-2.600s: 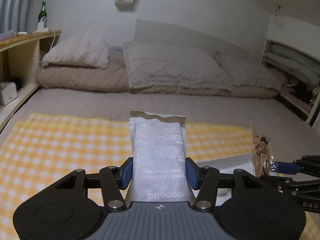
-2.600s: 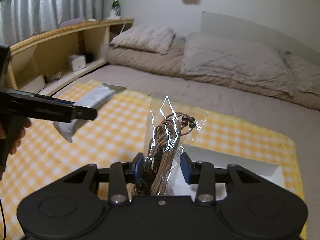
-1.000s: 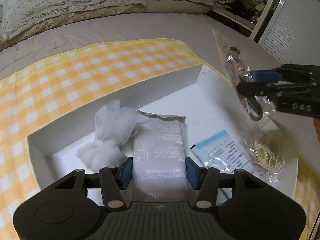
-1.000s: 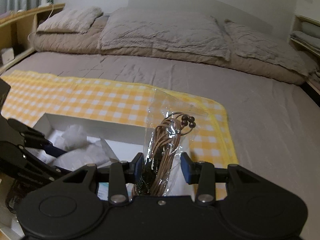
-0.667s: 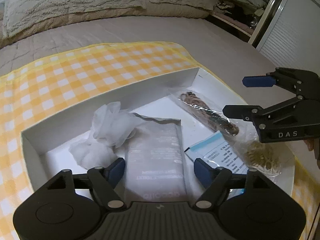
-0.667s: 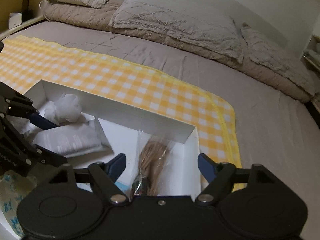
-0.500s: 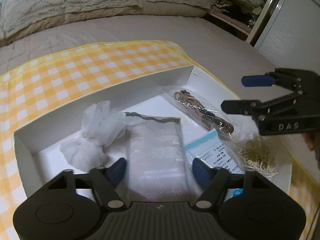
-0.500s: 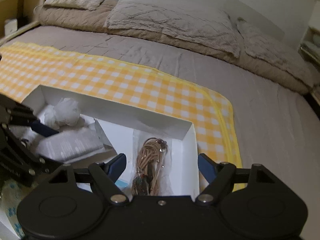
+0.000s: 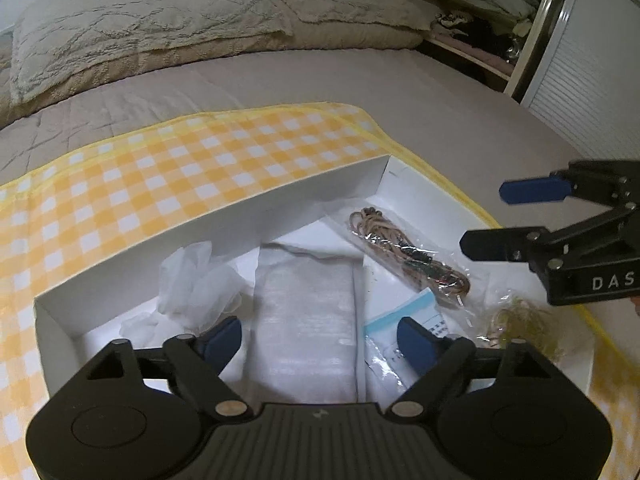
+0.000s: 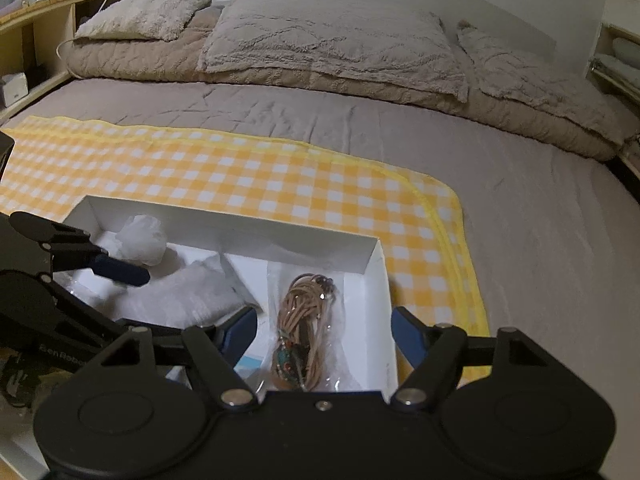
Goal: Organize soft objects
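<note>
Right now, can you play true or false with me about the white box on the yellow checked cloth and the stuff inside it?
1. The white cardboard box sits on the yellow checked cloth. True.
2. The clear bag of brown cord hangs in the air, pinched by the right gripper. False: it lies in the box, and the blue pads do not touch it.
3. The flat white packet lies in the box, between the left gripper fingers, untouched. True.
4. The crumpled white tissue lies outside the box on the cloth. False: it is inside, near the far wall.
</note>
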Available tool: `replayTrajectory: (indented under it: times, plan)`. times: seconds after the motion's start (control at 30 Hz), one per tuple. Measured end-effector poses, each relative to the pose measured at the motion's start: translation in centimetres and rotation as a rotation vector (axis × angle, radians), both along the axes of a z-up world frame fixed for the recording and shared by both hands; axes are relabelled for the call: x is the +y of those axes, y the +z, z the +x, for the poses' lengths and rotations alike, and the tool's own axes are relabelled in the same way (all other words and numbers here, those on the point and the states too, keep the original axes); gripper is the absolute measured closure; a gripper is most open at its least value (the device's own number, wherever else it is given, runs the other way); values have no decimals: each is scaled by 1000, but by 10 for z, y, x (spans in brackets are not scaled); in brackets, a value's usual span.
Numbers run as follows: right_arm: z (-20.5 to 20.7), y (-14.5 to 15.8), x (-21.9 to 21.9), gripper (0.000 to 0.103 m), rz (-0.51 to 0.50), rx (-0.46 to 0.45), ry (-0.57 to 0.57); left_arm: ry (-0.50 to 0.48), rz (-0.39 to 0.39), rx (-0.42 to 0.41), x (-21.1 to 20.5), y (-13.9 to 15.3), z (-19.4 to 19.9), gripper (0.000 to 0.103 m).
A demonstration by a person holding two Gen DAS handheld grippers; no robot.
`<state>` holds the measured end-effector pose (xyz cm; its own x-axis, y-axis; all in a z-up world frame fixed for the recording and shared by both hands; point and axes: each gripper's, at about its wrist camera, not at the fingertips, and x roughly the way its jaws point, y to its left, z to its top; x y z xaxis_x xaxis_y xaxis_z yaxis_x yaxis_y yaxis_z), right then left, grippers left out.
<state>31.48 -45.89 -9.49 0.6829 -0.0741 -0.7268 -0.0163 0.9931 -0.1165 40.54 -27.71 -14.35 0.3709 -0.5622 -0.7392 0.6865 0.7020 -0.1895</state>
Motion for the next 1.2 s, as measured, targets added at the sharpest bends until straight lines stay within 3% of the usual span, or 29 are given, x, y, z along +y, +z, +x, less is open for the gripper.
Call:
replayTrajectory:
  times: [0.3, 0.63, 1.2]
  plan:
    - [-12, 7, -8, 28, 84, 19, -38, 37, -27, 11, 13, 22, -15, 12]
    - [-37, 35, 2, 24, 110, -45, -5, 124, -54, -47, 40, 71, -40, 1]
    - [-102, 89, 28, 18, 174, -166, -22, 314, -21, -173, 102, 135, -121, 0]
